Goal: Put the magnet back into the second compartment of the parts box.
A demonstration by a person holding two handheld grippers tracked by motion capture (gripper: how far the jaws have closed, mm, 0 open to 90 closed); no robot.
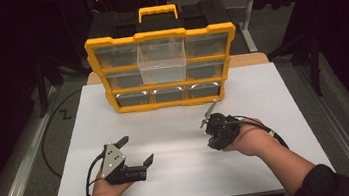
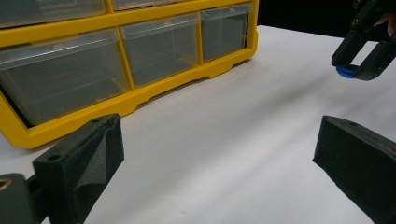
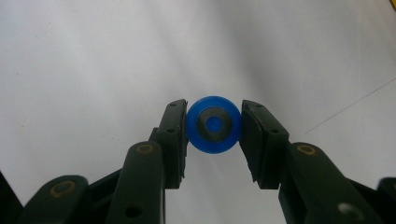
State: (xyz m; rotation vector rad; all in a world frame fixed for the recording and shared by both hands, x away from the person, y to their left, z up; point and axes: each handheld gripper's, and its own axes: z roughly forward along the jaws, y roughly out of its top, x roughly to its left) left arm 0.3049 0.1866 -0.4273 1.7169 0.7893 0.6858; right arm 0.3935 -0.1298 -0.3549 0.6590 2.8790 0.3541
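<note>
One small blue wheel (image 3: 214, 124), round with a grey ring about its hub, sits clamped between the jaws of the right gripper (image 3: 214, 135), pinched at 3 and 9 o'clock above the white tabletop (image 1: 182, 177). From it, the left gripper (image 1: 136, 150) lies at 8 o'clock, jaws spread wide and holding nothing. A yellow organiser (image 1: 160, 38) stands at 11 o'clock, one clear drawer (image 1: 162, 61) pulled forward.

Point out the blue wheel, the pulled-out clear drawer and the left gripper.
blue wheel (image 3: 214, 124): right gripper view, its dark hub ring.
clear drawer (image 1: 162, 60): high view, its front wall.
left gripper (image 1: 136, 150): high view, midway between its open fingers.
</note>
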